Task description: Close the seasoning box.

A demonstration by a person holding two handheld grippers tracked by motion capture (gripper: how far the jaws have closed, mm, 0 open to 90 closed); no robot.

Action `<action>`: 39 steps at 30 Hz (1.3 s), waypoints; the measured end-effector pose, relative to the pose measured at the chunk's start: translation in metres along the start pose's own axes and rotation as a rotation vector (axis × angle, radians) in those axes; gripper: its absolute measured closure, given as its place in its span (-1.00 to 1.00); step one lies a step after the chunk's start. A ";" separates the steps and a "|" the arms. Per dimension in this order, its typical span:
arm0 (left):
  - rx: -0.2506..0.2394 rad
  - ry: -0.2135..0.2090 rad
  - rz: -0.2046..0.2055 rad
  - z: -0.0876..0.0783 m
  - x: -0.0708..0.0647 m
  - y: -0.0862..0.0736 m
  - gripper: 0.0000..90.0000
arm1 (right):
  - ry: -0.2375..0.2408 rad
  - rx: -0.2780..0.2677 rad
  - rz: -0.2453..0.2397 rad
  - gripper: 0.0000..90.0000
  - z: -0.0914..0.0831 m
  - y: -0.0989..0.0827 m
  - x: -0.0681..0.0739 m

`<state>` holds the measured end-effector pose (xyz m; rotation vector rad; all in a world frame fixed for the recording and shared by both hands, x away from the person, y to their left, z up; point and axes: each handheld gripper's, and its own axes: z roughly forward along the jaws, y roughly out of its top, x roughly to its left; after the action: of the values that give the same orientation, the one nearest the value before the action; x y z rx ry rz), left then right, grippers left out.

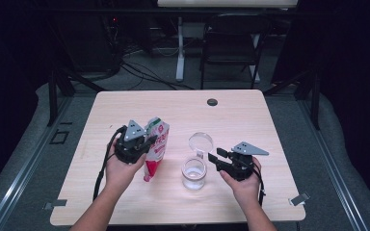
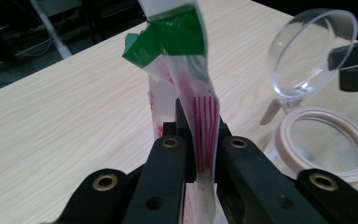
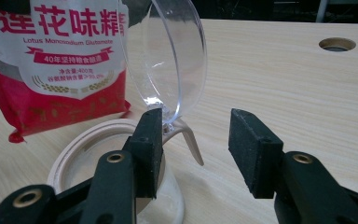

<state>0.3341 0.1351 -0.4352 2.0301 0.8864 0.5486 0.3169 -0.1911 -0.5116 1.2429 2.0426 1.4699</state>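
At the left of the high view, the left gripper (image 1: 144,143) is clamped on the red and white seasoning pouch (image 1: 156,144), which stands tilted on the table (image 1: 250,120) just left of centre. In the left gripper view its 2 jaws pinch the pouch's thin edge, and the torn top with its green strip (image 2: 175,37) rises above them, so the pouch looks already opened. Next comes the small clear jar (image 1: 194,172), close beside the pouch, with its hinged clear lid (image 1: 200,142) flipped up and its pale rim (image 3: 81,140) uncovered. At the right, the right gripper (image 3: 196,140) has its jaws apart, nothing pressed between them, one pad just at the lid's hinge. By my reading, opening the jar is done; what remains is tipping the pouch over the mouth, pouring, then shutting the lid.
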 end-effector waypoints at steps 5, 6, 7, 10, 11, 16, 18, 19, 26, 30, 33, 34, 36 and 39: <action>0.007 -0.037 0.033 0.005 -0.012 -0.004 1.00 | 0.003 -0.005 -0.001 0.17 -0.001 0.001 0.001; 0.007 -0.049 0.040 0.005 -0.013 -0.006 1.00 | 0.006 -0.004 -0.005 0.17 -0.002 0.002 0.001; 0.002 -0.057 0.036 0.005 -0.015 -0.008 1.00 | 0.005 -0.010 0.000 0.17 -0.001 0.002 0.002; 0.000 -0.073 0.041 0.002 -0.018 -0.012 1.00 | -0.002 -0.018 -0.012 0.16 -0.003 0.003 0.002; 0.001 -0.076 0.041 0.001 -0.018 -0.015 1.00 | -0.001 -0.021 -0.013 0.16 -0.003 0.004 0.003; -0.010 -0.102 0.011 -0.005 -0.017 -0.025 1.00 | 0.010 -0.053 -0.011 0.24 -0.009 0.009 0.006; -0.013 -0.115 0.001 -0.007 -0.016 -0.031 1.00 | 0.023 -0.066 -0.015 0.26 -0.012 0.012 0.007; -0.017 -0.123 -0.006 -0.007 -0.016 -0.033 1.00 | 0.028 -0.071 -0.017 0.27 -0.013 0.013 0.008; -0.018 -0.154 -0.013 -0.010 -0.021 -0.051 1.00 | 0.068 -0.052 -0.037 0.41 -0.019 0.018 0.013; -0.049 -0.158 -0.031 -0.011 -0.022 -0.062 1.00 | 0.074 -0.054 -0.055 0.45 -0.019 0.022 0.018; -0.060 -0.167 -0.048 -0.011 -0.021 -0.066 1.00 | 0.083 -0.050 -0.079 0.49 -0.021 0.025 0.022; -0.062 -0.174 -0.055 -0.012 -0.020 -0.067 1.00 | 0.093 -0.048 -0.091 0.51 -0.021 0.027 0.024; -0.070 -0.186 -0.063 -0.011 -0.020 -0.069 1.00 | 0.107 -0.036 -0.116 0.56 -0.021 0.030 0.028; -0.075 -0.198 -0.068 -0.009 -0.021 -0.071 1.00 | 0.128 -0.024 -0.143 0.63 -0.020 0.033 0.034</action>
<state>0.2865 0.1524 -0.4899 1.9407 0.8001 0.3321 0.2995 -0.1731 -0.4669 0.9946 2.1403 1.5372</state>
